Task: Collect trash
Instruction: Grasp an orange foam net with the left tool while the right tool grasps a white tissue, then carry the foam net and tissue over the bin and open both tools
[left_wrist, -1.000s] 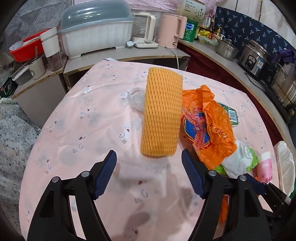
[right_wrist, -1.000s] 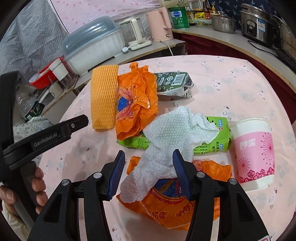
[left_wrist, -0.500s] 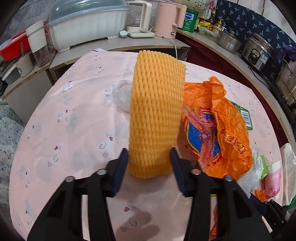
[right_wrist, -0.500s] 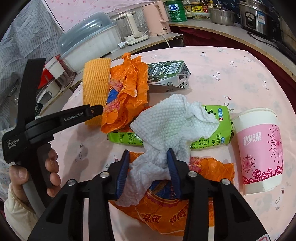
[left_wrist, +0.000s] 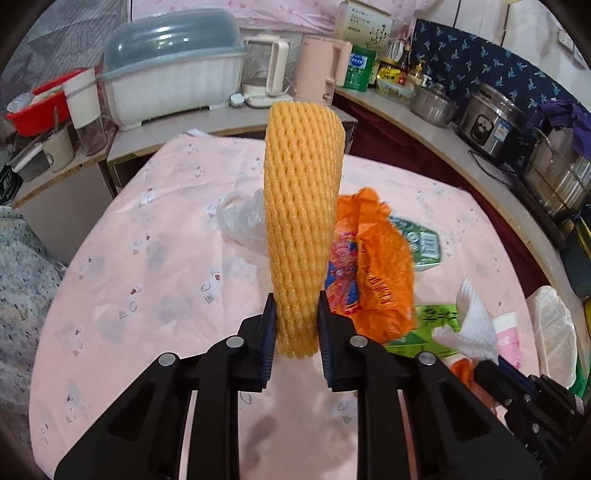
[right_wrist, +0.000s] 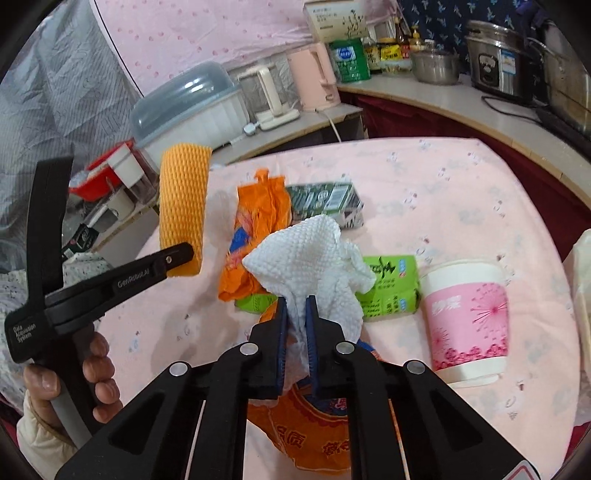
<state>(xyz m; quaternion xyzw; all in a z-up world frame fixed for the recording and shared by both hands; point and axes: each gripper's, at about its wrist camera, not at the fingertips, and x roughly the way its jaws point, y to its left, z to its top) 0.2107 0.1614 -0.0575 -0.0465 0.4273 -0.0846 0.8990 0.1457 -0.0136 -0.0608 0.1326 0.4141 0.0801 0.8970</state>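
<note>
The left gripper (left_wrist: 296, 334) fingers pinch the light, springy foam net (left_wrist: 301, 221) at its near end, while the right gripper (right_wrist: 295, 332) fingers clamp the soft, crushable paper towel (right_wrist: 314, 254).

Bright, even indoor light, soft faint shadows, strong fisheye bending with dark vignetted corners, both views mostly sharp.

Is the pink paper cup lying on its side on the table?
No, the pink paper cup stands upright on the table, open rim at the top, right of the green carton.
</note>
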